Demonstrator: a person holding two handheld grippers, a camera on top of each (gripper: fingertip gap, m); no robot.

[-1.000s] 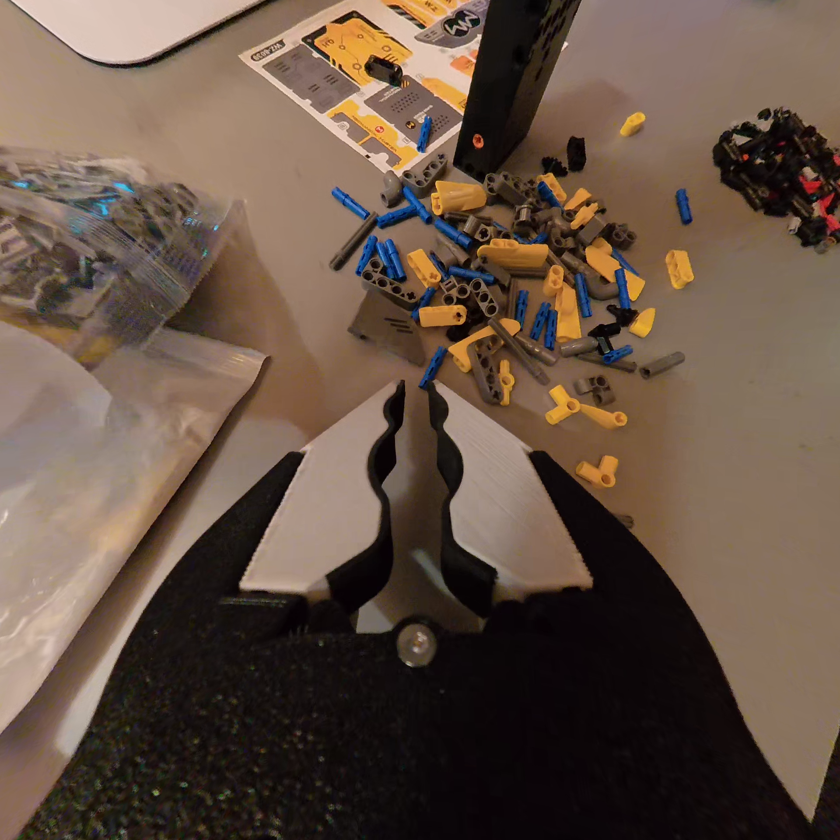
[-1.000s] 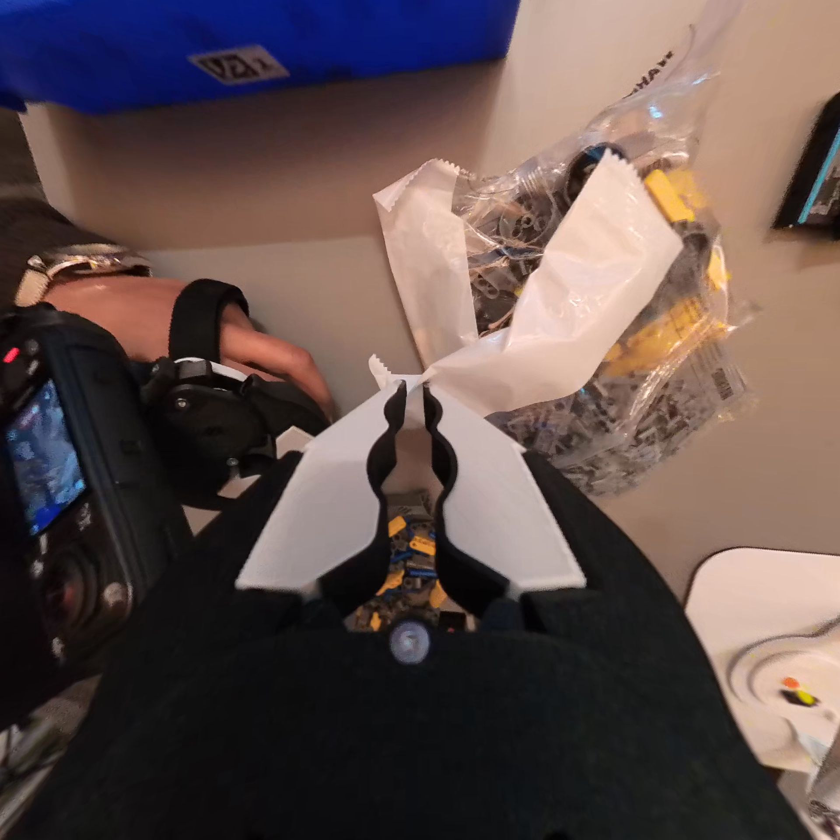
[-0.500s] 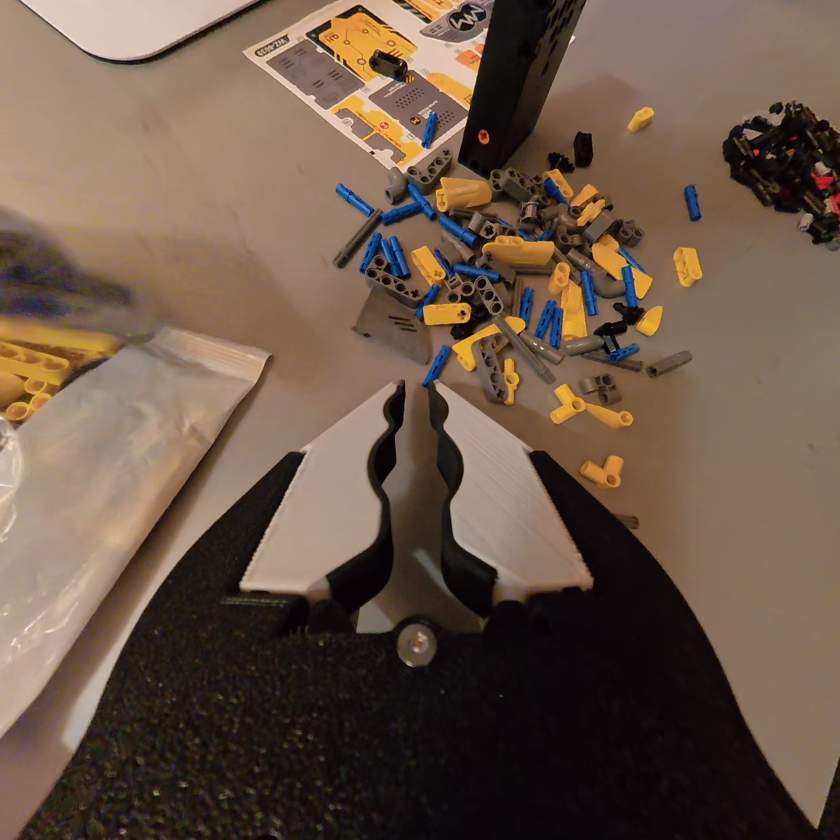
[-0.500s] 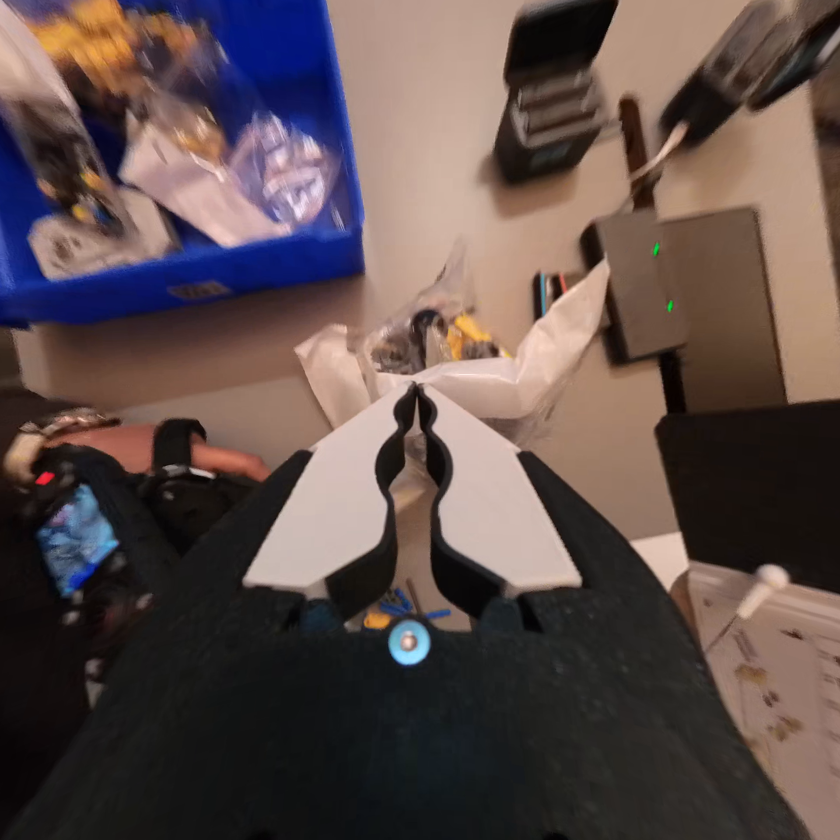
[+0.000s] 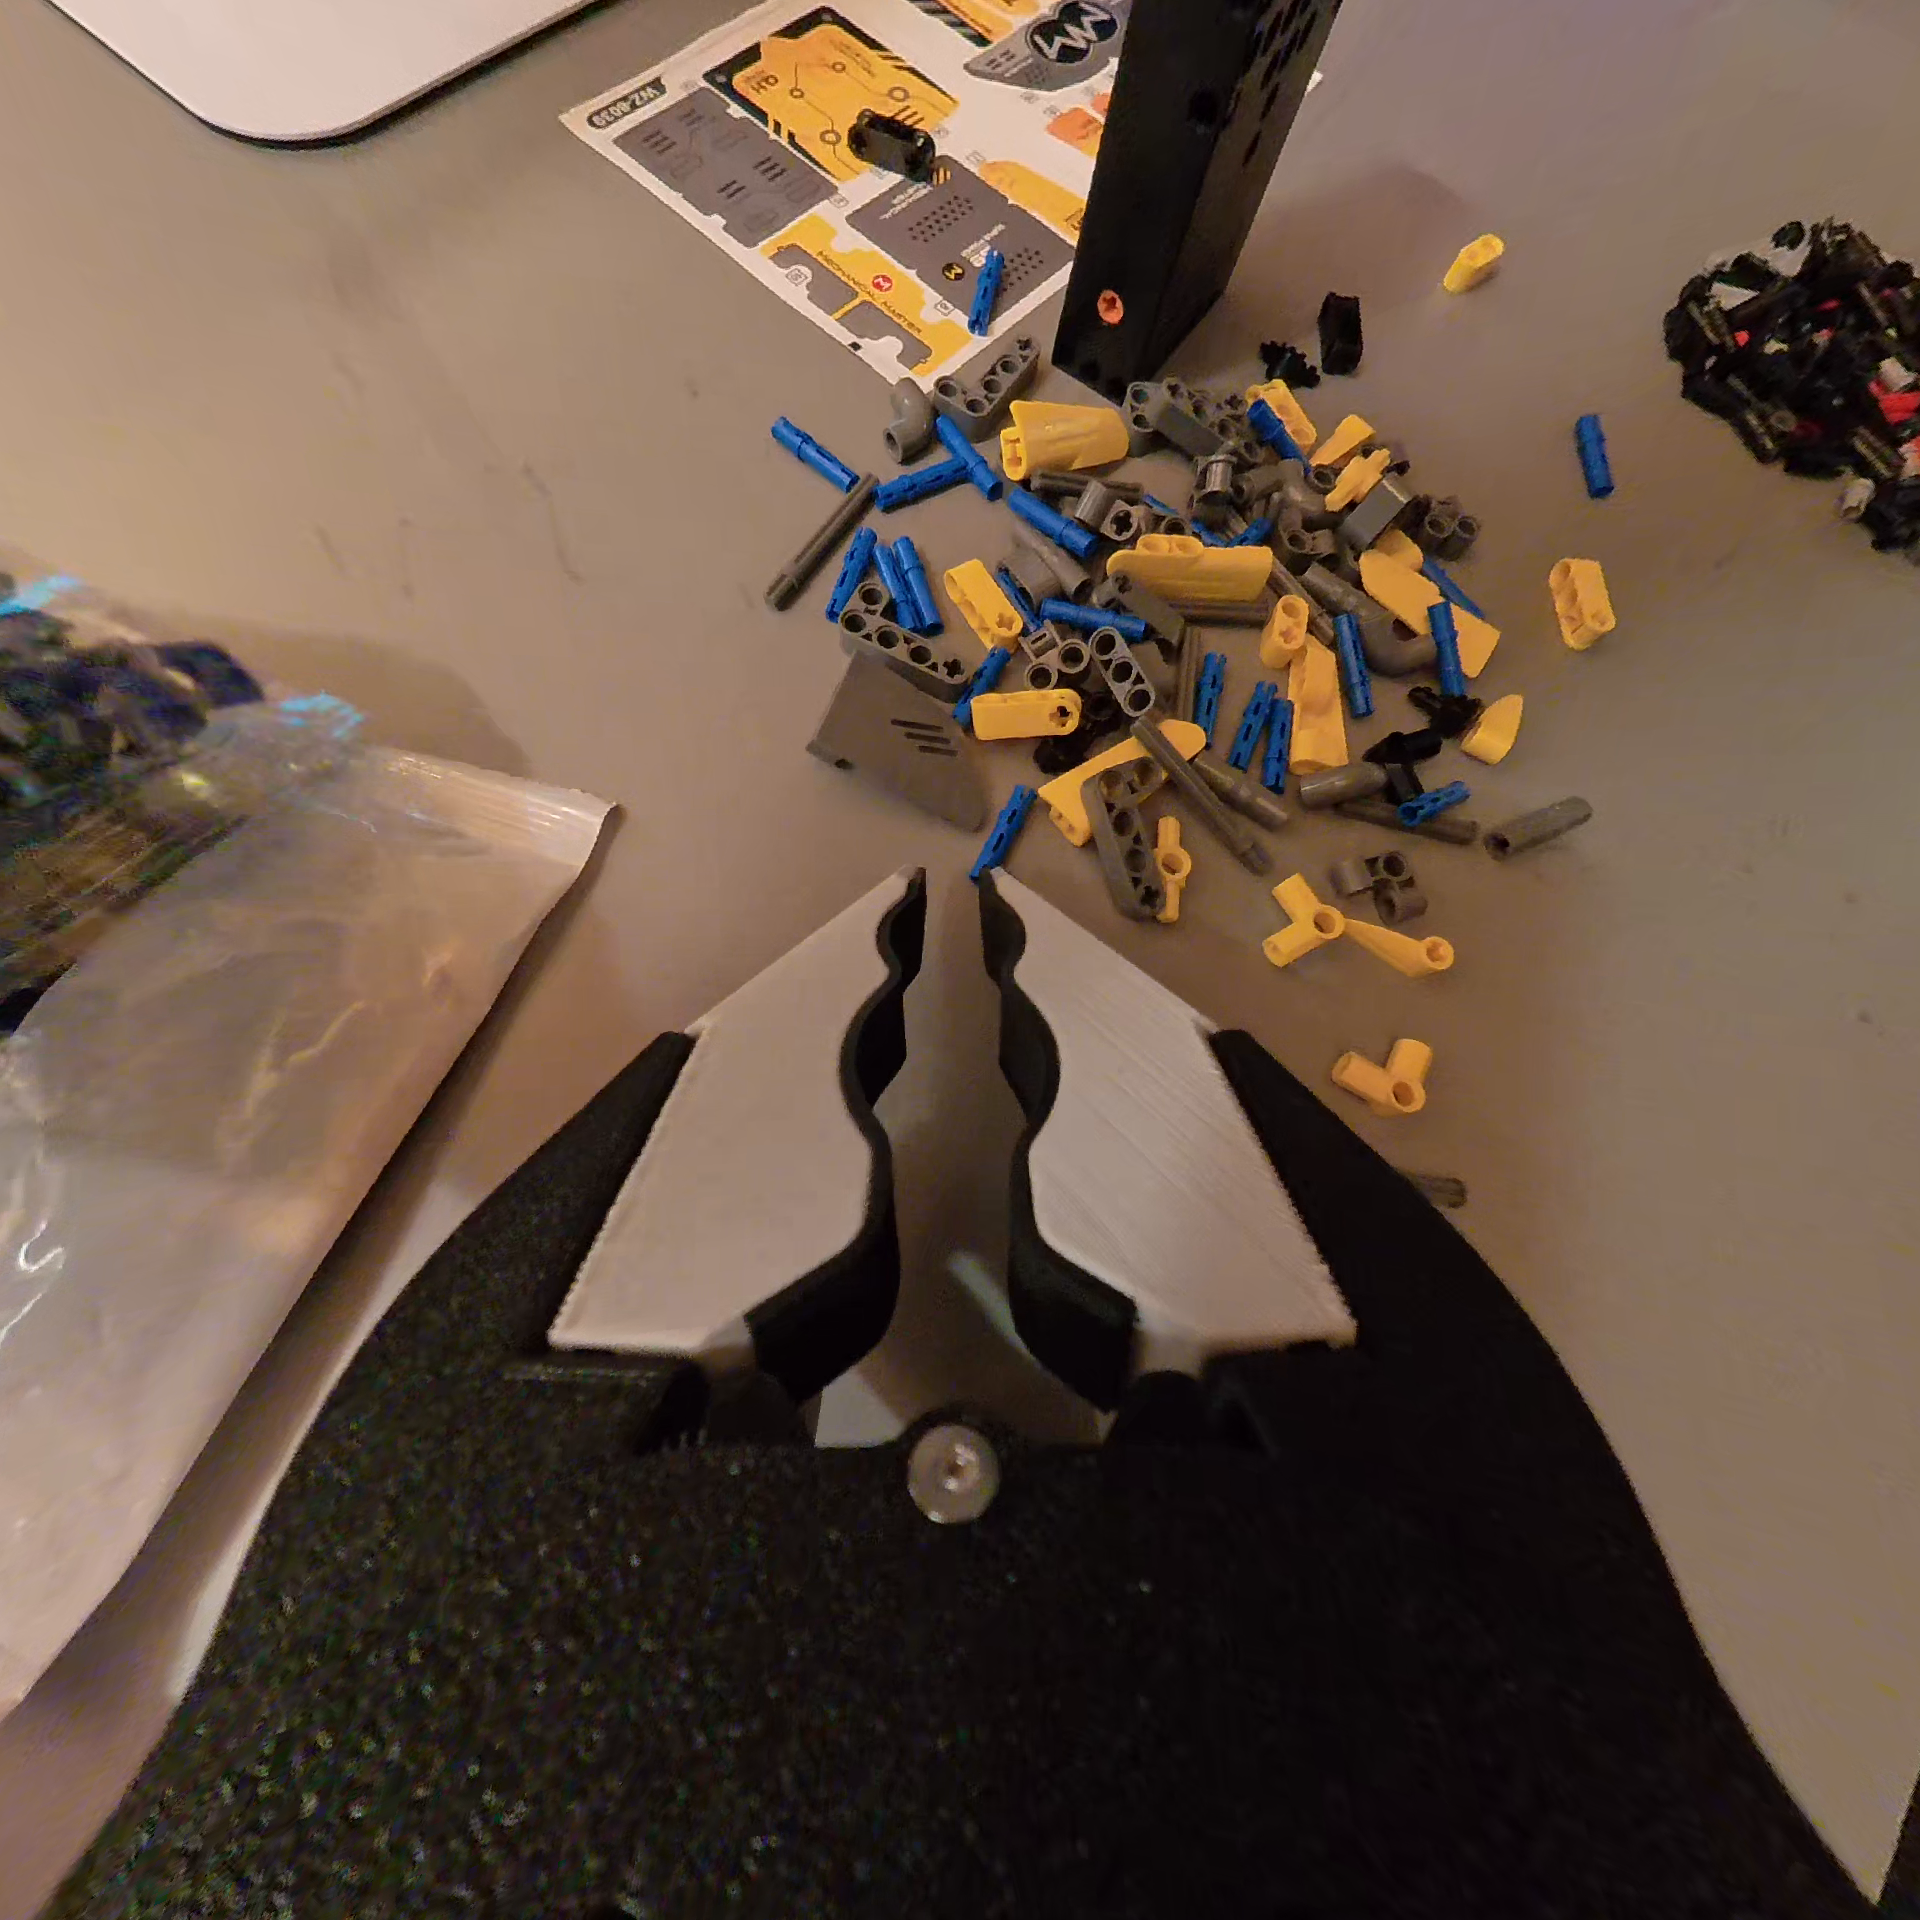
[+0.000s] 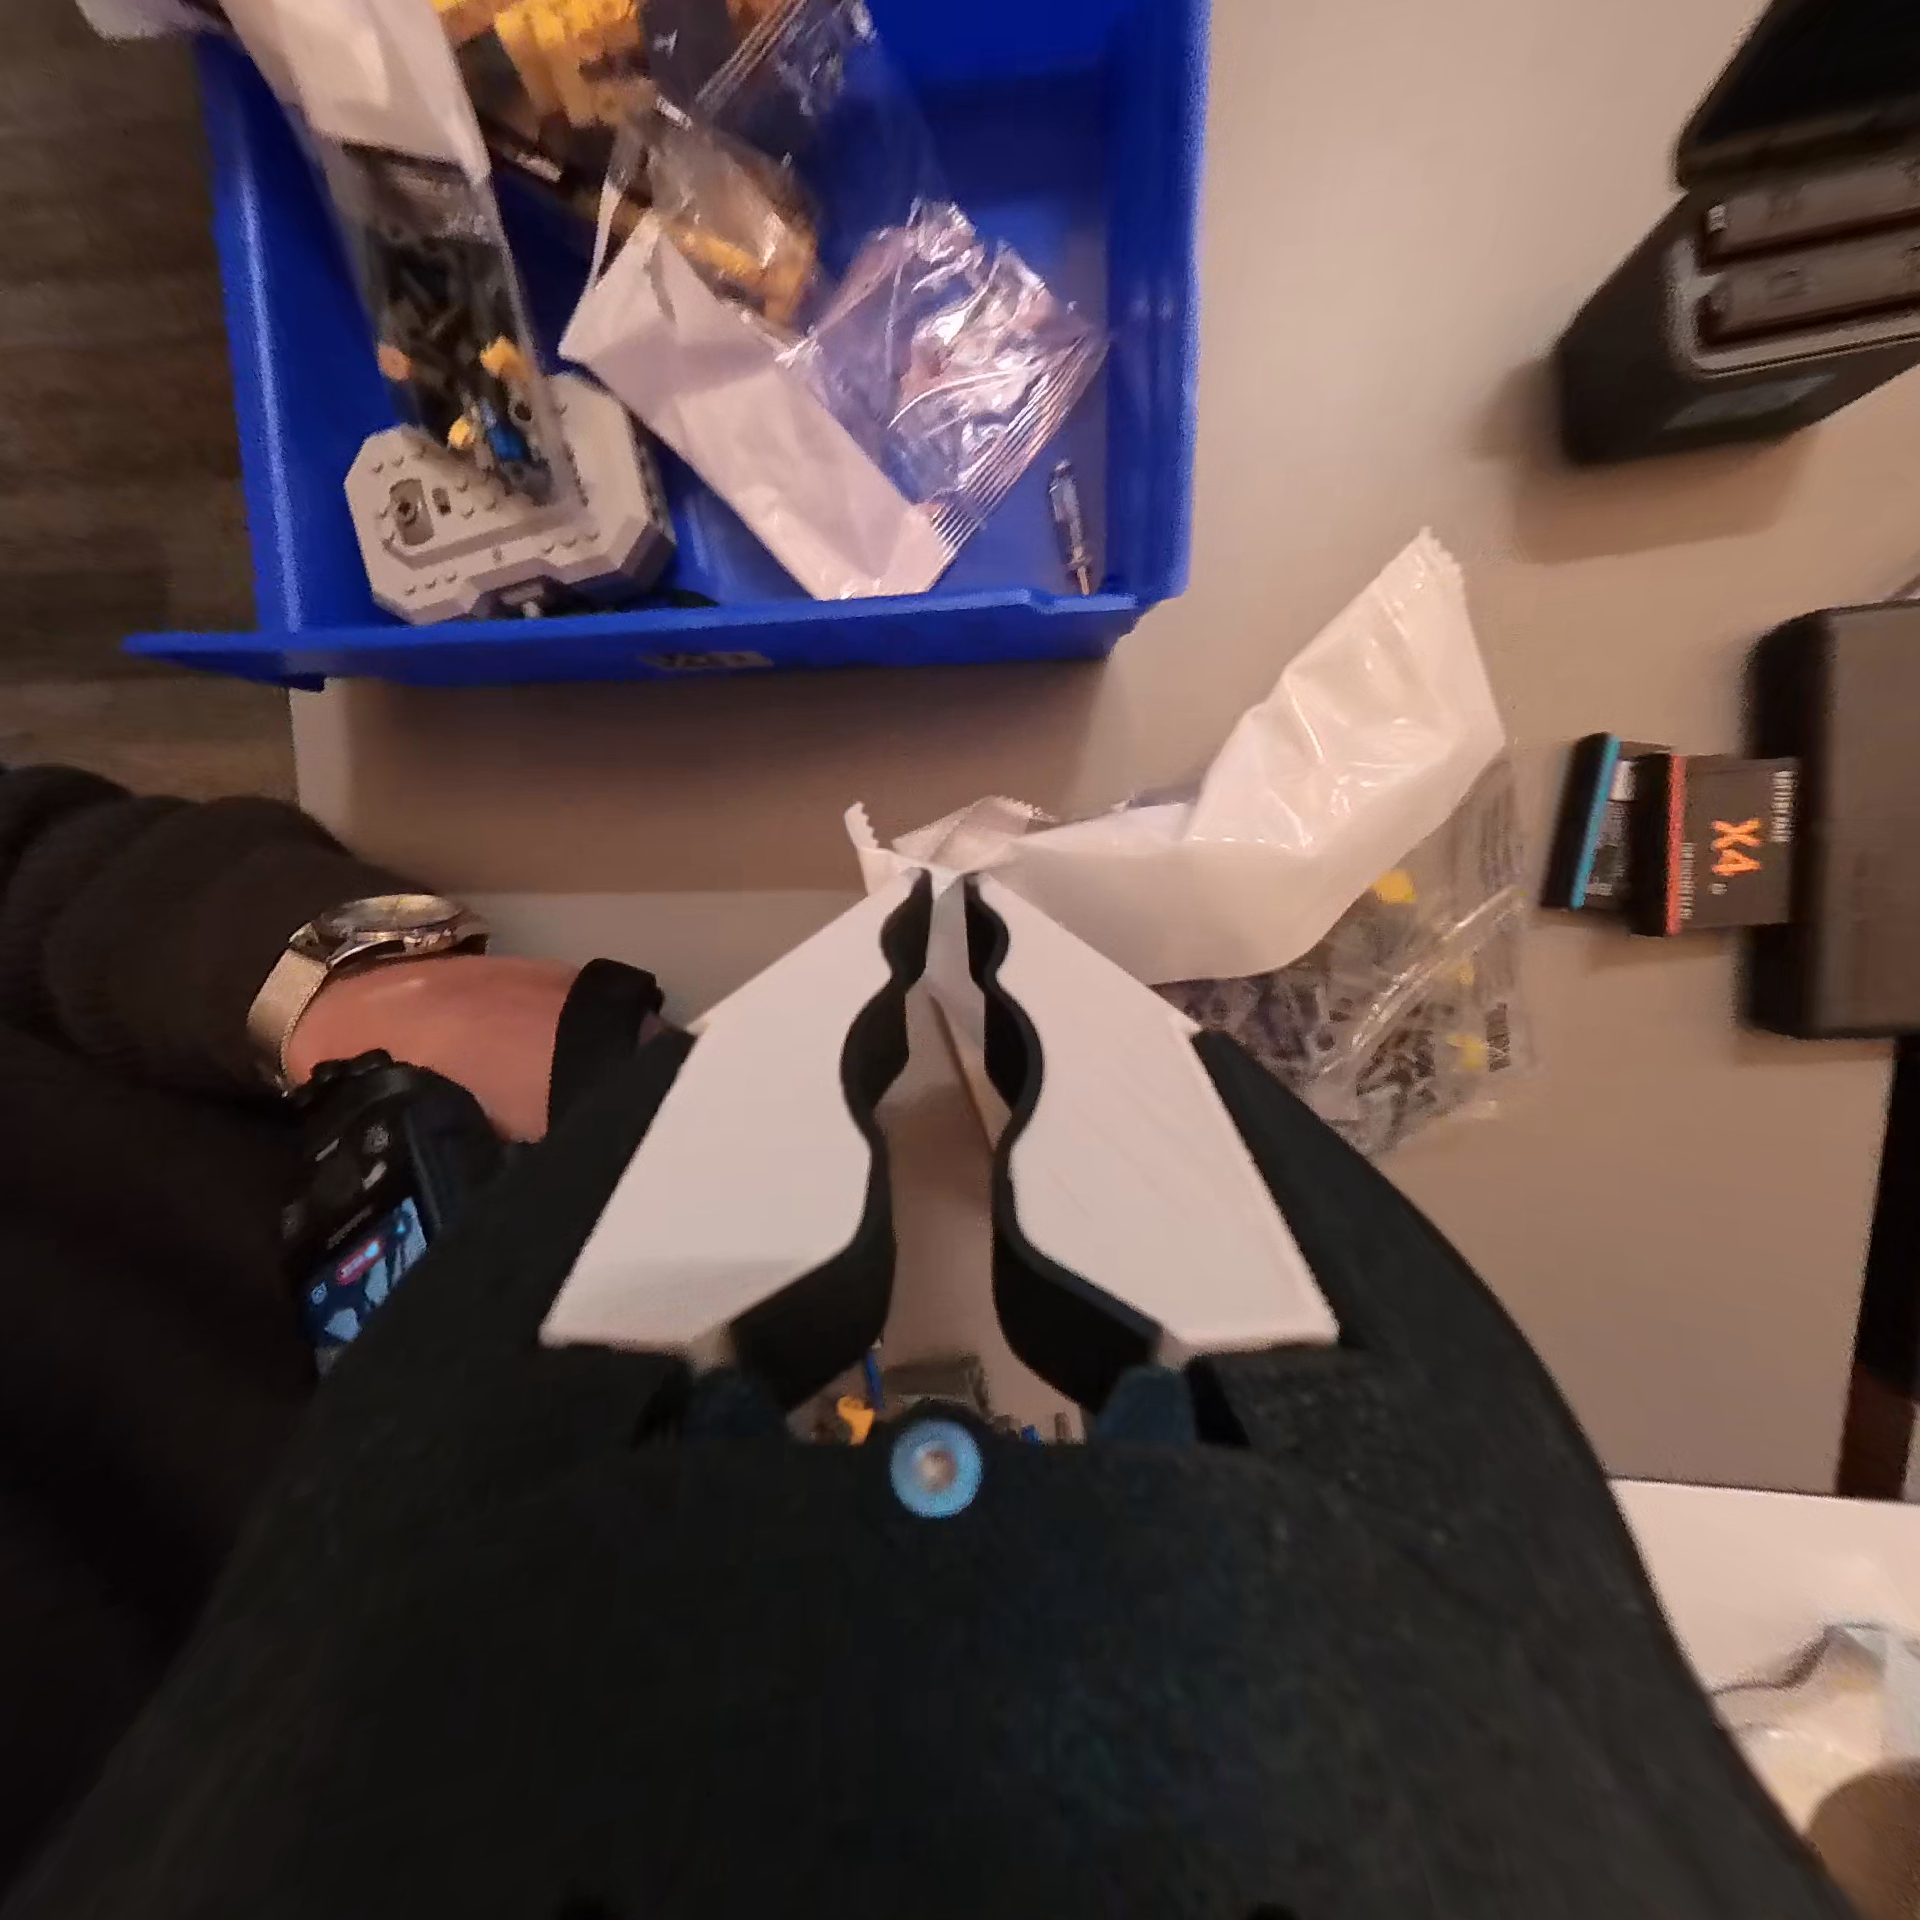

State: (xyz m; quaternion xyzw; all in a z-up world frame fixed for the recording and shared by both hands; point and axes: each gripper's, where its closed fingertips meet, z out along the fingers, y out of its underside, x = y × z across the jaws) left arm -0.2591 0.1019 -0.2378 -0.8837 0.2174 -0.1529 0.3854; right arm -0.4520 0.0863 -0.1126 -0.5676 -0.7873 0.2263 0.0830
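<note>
1. Your left gripper [image 5: 951, 883] hangs over the grey surface [image 5: 364, 416] in the lower middle of the left wrist view. Its jaws stand slightly apart with nothing between them, so it is released.
2. Just beyond its tips, in the centre right of that view, lies a loose pile of small building pieces [image 5: 1195, 623] in blue, yellow and grey. A blue pin [image 5: 1003, 831] at the pile's near edge is the closest piece to the tips, but not touching them.
3. At the left edge lies a clear plastic bag [image 5: 260, 987], with a second bag of dark pieces [image 5: 94, 717] above it, blurred.
4. At the top sits a printed sheet [image 5: 831, 177], with an upright black block [image 5: 1184, 177] beside it. A heap of black and red pieces [image 5: 1808, 364] lies at the upper right.
5. Your right gripper [image 6: 945, 888] is clenched on the white corner of a bag of pieces [image 6: 1299, 862], at the centre of the right wrist view; the bag trails off to the right.
6. A blue bin [image 6: 1153, 312] of bagged parts fills the upper left of that view.
7. Your left hand [image 6: 436, 1029], with a wristwatch [image 6: 364, 945], shows at the left. Black boxes [image 6: 1714, 343] lie at the right edge.
</note>
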